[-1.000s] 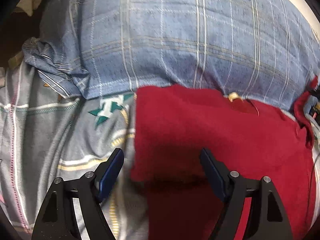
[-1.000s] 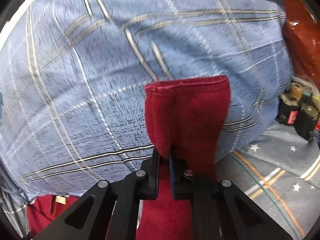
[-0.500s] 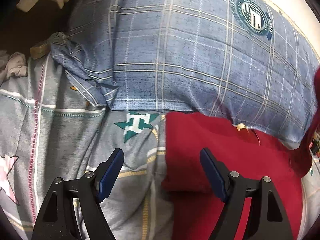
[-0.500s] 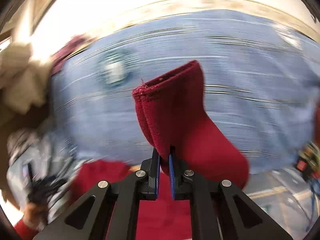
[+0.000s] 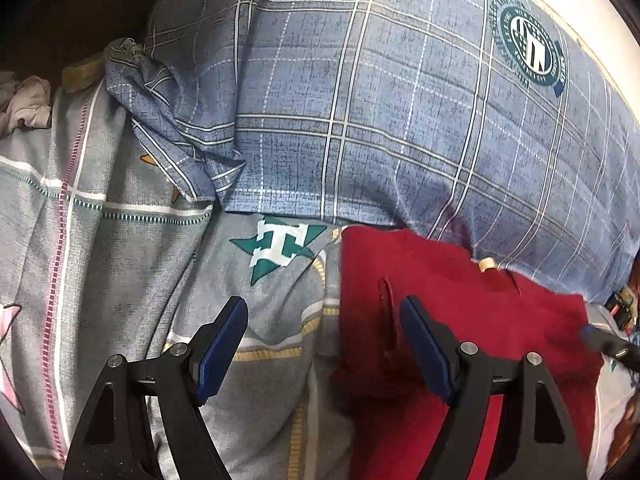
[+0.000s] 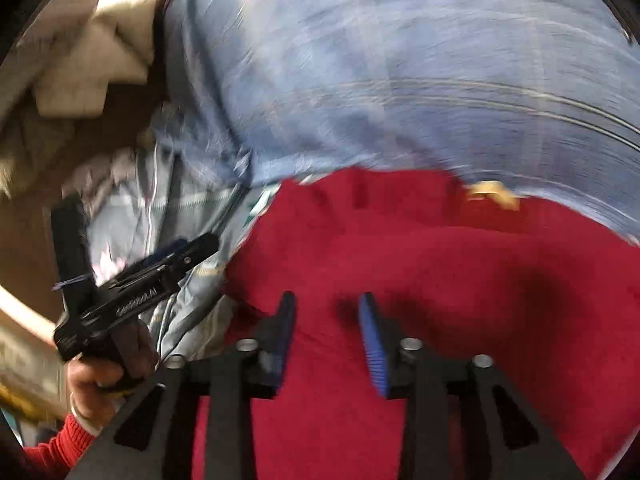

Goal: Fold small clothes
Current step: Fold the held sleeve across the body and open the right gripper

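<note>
A dark red garment (image 5: 460,320) lies on the grey patterned bedsheet (image 5: 120,280), its top edge against a blue plaid pillow (image 5: 380,120). It fills the lower part of the right wrist view (image 6: 460,280), with a small tan tag (image 6: 492,194) at its top edge. My left gripper (image 5: 324,344) is open and empty, low over the sheet at the garment's left edge. My right gripper (image 6: 328,336) is open and empty just above the red fabric. The left gripper also shows in the right wrist view (image 6: 132,292), held by a hand.
The blue plaid pillow (image 6: 400,80) bulges behind the garment. A crumpled plaid corner (image 5: 168,128) lies left of it. Pale clothes (image 5: 24,104) sit at the bed's far left edge. Small dark items (image 5: 624,304) lie at the right edge.
My right gripper has let go of the red fabric fold, opened, and swung down over the garment. My left gripper has drawn back and left, staying open.
</note>
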